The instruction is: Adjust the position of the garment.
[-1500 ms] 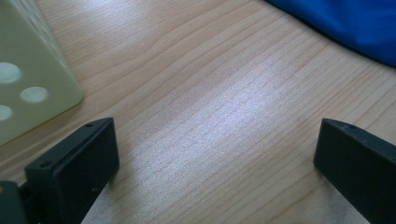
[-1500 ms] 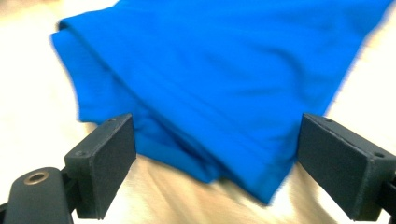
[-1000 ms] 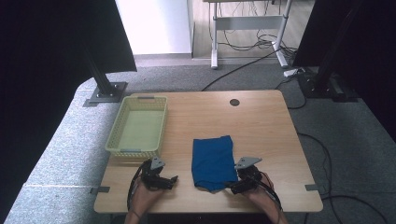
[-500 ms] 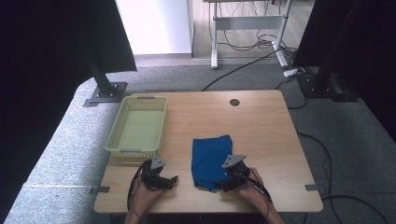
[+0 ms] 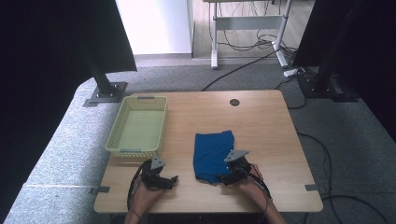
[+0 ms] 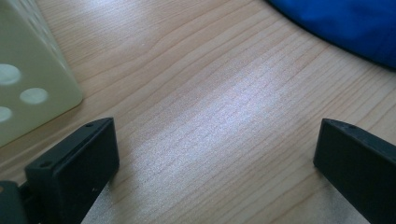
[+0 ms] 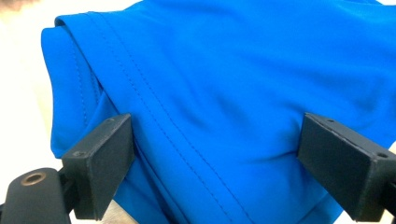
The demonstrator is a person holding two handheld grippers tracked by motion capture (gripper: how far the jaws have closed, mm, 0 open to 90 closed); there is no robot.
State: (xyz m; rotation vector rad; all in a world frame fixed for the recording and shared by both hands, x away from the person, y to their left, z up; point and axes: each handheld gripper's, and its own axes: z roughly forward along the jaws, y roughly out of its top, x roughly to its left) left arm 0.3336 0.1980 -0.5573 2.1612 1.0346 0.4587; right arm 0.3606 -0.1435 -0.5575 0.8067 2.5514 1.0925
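Since a second ago the right gripper (image 5: 227, 178) has been sliding leftward onto the folded blue cloth (image 5: 212, 154), which is lying near the worktop's (image 5: 261, 121) front edge; its jaws are standing wide around the cloth's near corner. The yellow basket (image 5: 122, 148) is sitting at the left edge. The left gripper (image 5: 169, 181) is resting wide apart over bare wood.

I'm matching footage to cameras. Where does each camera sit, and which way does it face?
High view: above the person's table edge, facing forward and down; shows both hands, left gripper, right gripper.
Left gripper view: low, along open jaws over table, beside basket.
Right gripper view: along open jaws around blue cloth.
All views share the cloth.
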